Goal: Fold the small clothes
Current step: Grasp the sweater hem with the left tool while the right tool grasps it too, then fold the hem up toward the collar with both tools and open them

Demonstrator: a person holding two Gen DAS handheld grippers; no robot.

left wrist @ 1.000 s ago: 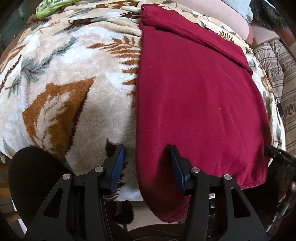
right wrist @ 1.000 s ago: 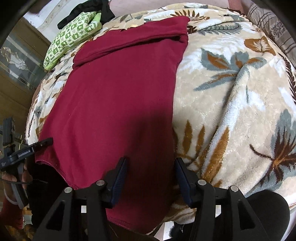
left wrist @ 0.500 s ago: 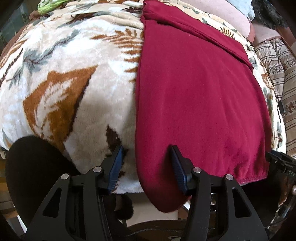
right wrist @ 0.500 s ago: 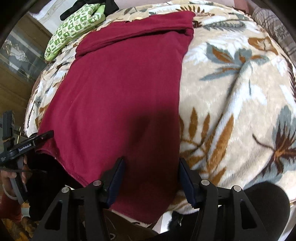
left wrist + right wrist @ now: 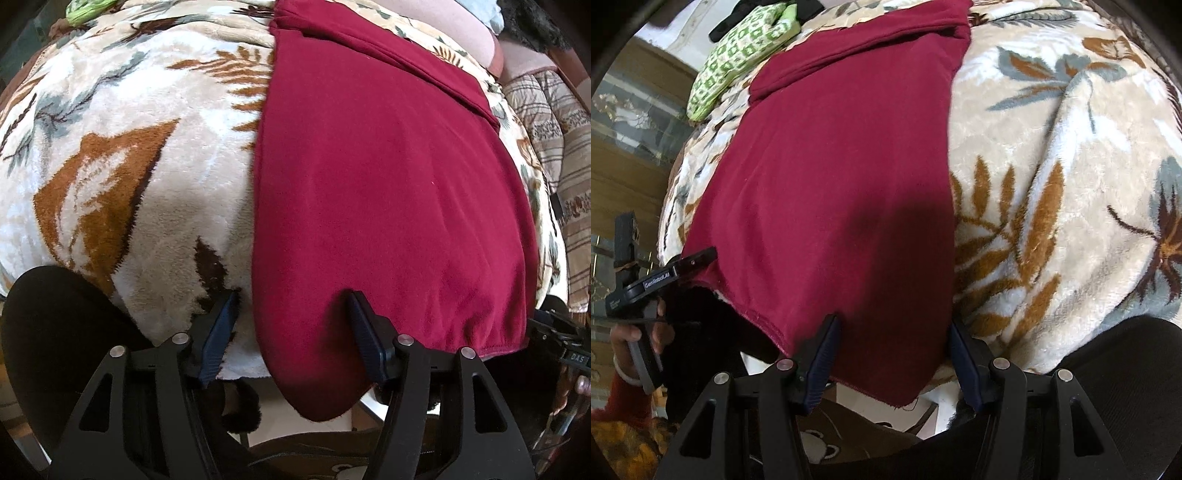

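A dark red garment lies flat on a leaf-patterned fleece blanket, its far end folded over and its near hem hanging over the bed edge. My left gripper is open, its jaws straddling the garment's near left corner. My right gripper is open, its jaws straddling the garment's near right corner over the blanket. The left gripper also shows in the right wrist view, held by a hand at the garment's other corner.
A green patterned cloth and a dark item lie at the far side of the bed. Striped bedding lies to the right. A dark rounded shape sits below the bed edge, with floor beneath.
Both grippers have moved down and nearer to the garment's near hem at the bed edge. Both stay open. The garment has not moved.
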